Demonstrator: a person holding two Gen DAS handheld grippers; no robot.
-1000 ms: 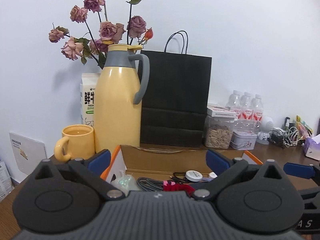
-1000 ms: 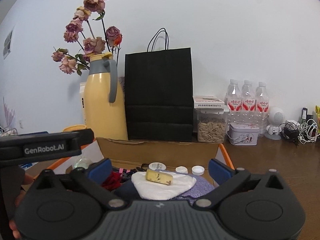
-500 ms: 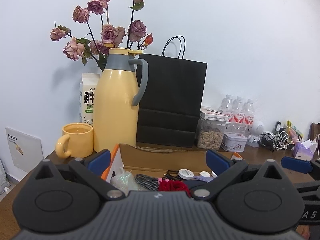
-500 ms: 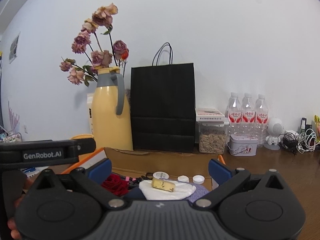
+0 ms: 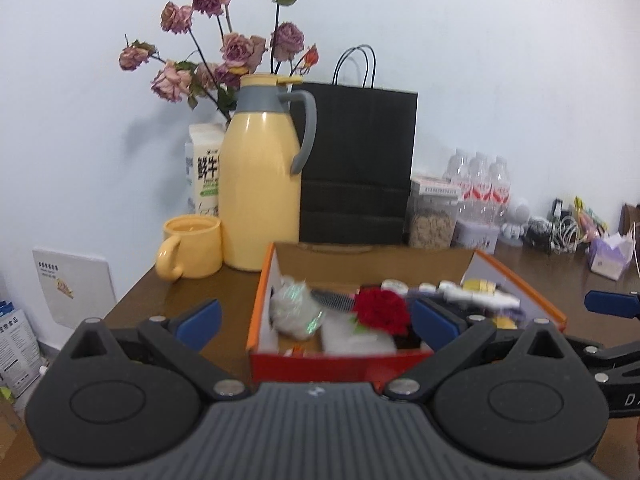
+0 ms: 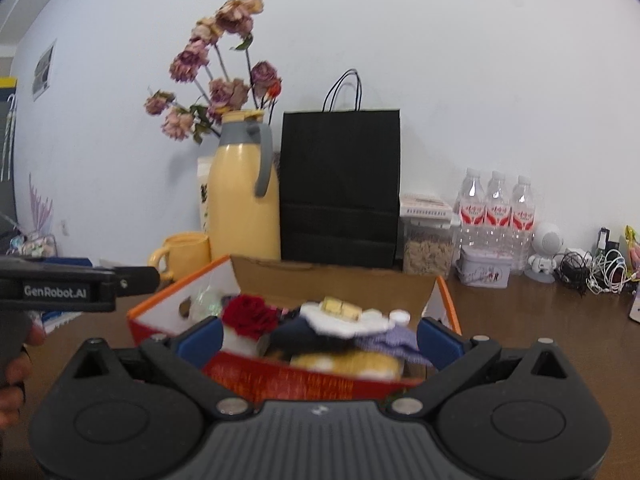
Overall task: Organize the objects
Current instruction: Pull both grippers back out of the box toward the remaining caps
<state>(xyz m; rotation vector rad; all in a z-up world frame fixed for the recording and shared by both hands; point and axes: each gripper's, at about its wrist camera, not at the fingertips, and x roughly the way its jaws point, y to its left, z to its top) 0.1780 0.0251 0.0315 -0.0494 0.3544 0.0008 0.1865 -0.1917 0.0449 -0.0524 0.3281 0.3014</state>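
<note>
A brown wooden table point(image 5: 224, 288) stands against a white wall, seen from two cameras, each looking forward between a pair of blue-tipped gripper fingers. Along the far edge stand a black paper bag point(image 5: 356, 164), upright with its handles up, and to its left a tall yellow thermos jug point(image 5: 260, 196) with dried roses point(image 5: 224, 48) behind it. Near the middle of the table sits the orange cardboard box point(image 5: 404, 354), open at the top and heaped with small items; its long axis runs from near to far, and in the right wrist view it is turned a little so its near left corner points toward the camera. Left of the jug is a yellow mug point(image 5: 192, 246), handle to the left. Inside the box, a red rose point(image 5: 380, 312) lies near the middle. The left gripper point(image 5: 316, 316) has its fingers spread wide and holds nothing; the box's near left part lies between them. The right gripper point(image 6: 318, 336) is likewise wide apart and empty, spanning the box's near side. Only the left wrist view shows a milk carton point(image 5: 206, 168) clearly beside the jug and a white bag point(image 5: 294, 312) in the box's left end. Only the right wrist view shows a yellow block point(image 6: 340, 307) resting on white cloth, three water bottles point(image 6: 496, 204) in sharp detail at far right, and the person's left hand point(image 6: 16, 364) at the left edge.
</note>
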